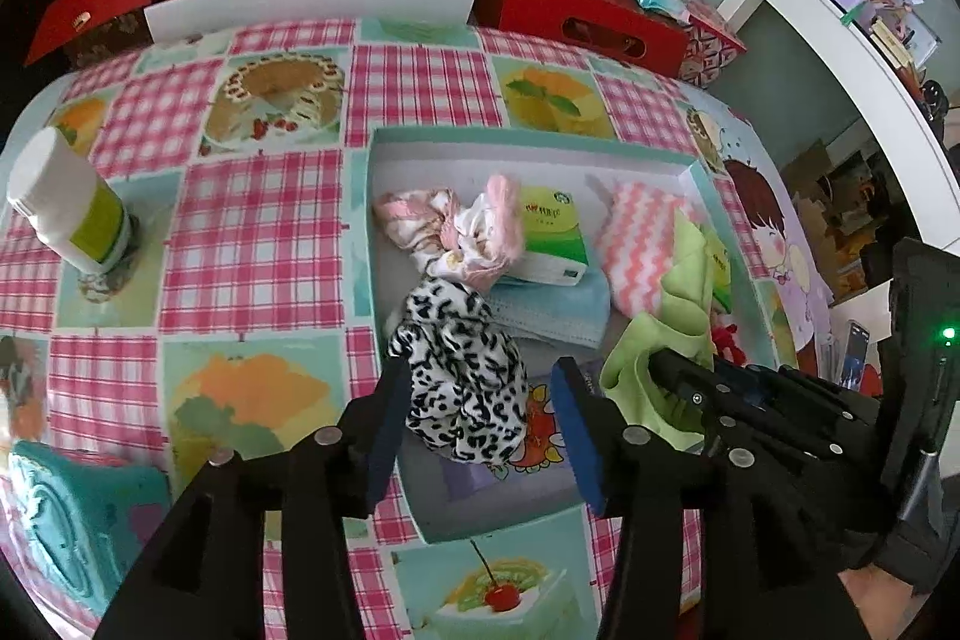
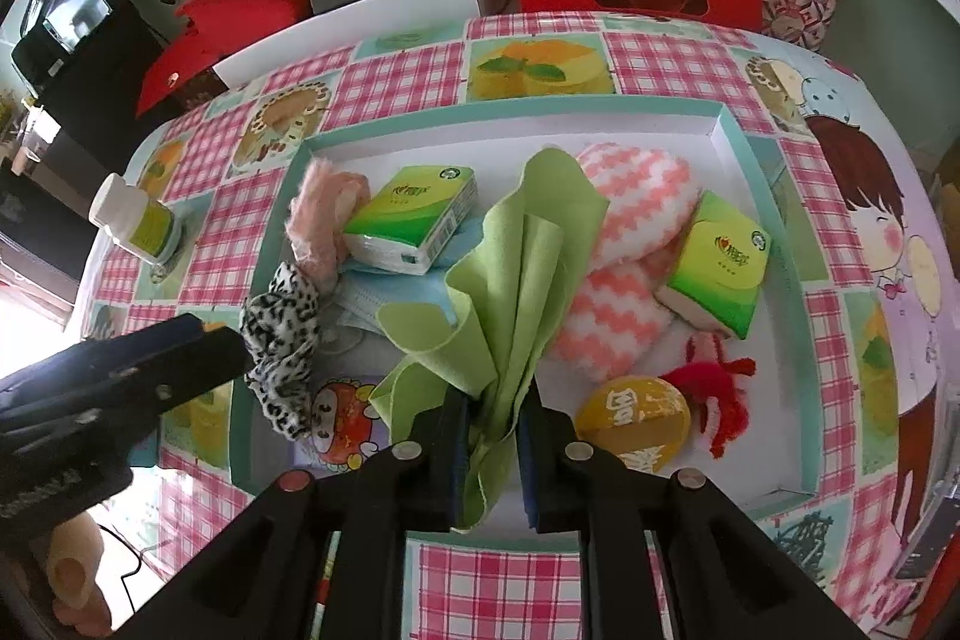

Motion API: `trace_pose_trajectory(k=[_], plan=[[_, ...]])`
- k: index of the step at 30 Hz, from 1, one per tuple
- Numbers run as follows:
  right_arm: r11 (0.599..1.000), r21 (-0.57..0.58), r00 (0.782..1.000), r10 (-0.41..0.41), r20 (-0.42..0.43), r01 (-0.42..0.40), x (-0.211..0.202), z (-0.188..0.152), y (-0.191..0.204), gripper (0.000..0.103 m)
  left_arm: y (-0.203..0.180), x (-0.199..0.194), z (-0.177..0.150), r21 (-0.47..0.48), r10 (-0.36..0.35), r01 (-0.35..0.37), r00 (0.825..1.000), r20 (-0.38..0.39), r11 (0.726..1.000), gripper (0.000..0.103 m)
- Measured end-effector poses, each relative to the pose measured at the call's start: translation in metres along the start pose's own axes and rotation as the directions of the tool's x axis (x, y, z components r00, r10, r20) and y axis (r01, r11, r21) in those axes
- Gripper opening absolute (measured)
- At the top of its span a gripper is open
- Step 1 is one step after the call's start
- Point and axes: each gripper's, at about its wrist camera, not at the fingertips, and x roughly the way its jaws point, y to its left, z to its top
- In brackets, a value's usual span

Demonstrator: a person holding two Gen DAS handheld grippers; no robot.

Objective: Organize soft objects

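Observation:
A shallow white box with a teal rim (image 1: 528, 139) (image 2: 510, 106) sits on the checked tablecloth and holds soft items. My left gripper (image 1: 480, 424) is open over its near left corner. A black-and-white leopard scrunchie (image 1: 462, 376) (image 2: 279, 340) lies loose between the fingers, clear of the right pad. My right gripper (image 2: 492, 436) is shut on a green cloth (image 2: 510, 268) (image 1: 660, 340) that fans upward from its fingers. Also in the box lie a pink zigzag cloth (image 2: 624, 244), a blue face mask (image 1: 546, 307), a pink fuzzy scrunchie (image 1: 480, 235) and two green tissue packs (image 2: 414, 220) (image 2: 720, 268).
A white bottle (image 1: 66, 202) (image 2: 135, 220) stands on the cloth left of the box. A teal item (image 1: 72, 508) lies at the near left table edge. A yellow ornament with a red tassel (image 2: 636, 418) rests in the box. Red boxes (image 1: 570, 4) line the far side.

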Motion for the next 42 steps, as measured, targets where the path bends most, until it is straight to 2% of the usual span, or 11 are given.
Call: trace_pose_trajectory(k=[2,9,11,14,15,16,17,21,23,25,42], plan=[[1.000,0.002,1.000,-0.003,0.002,0.003,-0.001,0.000,-0.001,0.027,0.001,-0.004,0.000,-0.001,0.010,-0.010,1.000,0.012,1.000,0.057],[1.000,0.003,1.000,-0.021,0.019,0.021,-0.009,0.000,-0.002,0.043,0.018,-0.007,0.000,-0.033,0.075,-0.074,0.997,0.029,0.997,0.060],[1.000,-0.001,0.999,-0.029,0.021,0.029,-0.010,-0.001,-0.002,0.052,0.024,-0.006,-0.001,-0.038,0.109,-0.108,0.994,0.031,0.993,0.061],[0.999,-0.008,0.999,-0.039,0.021,0.039,-0.010,-0.001,-0.002,0.060,0.031,-0.006,-0.002,-0.045,0.143,-0.141,0.989,0.035,0.989,0.062],[0.999,-0.010,0.999,-0.045,0.022,0.045,-0.010,-0.001,-0.002,0.061,0.033,-0.006,-0.003,-0.050,0.151,-0.149,0.988,0.038,0.988,0.065],[0.999,-0.013,0.999,-0.048,0.021,0.049,-0.010,-0.001,-0.002,0.064,0.036,-0.007,-0.003,-0.056,0.161,-0.158,0.986,0.042,0.986,0.079],[0.999,-0.015,0.998,-0.051,0.021,0.052,-0.010,-0.001,-0.002,0.067,0.037,-0.007,-0.003,-0.060,0.170,-0.167,0.984,0.047,0.984,0.088],[0.998,-0.023,0.998,-0.061,0.024,0.061,-0.009,0.000,0.000,0.077,0.042,-0.011,-0.003,-0.066,0.200,-0.195,0.977,0.074,0.979,0.089],[0.998,-0.018,0.998,-0.063,0.029,0.063,-0.009,0.000,-0.001,0.090,0.044,-0.013,-0.003,-0.075,0.234,-0.227,0.968,0.095,0.971,0.097],[0.997,-0.010,0.997,-0.071,0.031,0.071,-0.009,0.001,-0.003,0.102,0.046,-0.013,-0.004,-0.074,0.248,-0.241,0.963,0.103,0.968,0.098],[0.995,0.030,0.994,-0.100,0.033,0.099,-0.009,0.000,-0.011,0.103,0.051,-0.016,-0.006,-0.097,0.263,-0.253,0.959,0.105,0.963,0.098]])
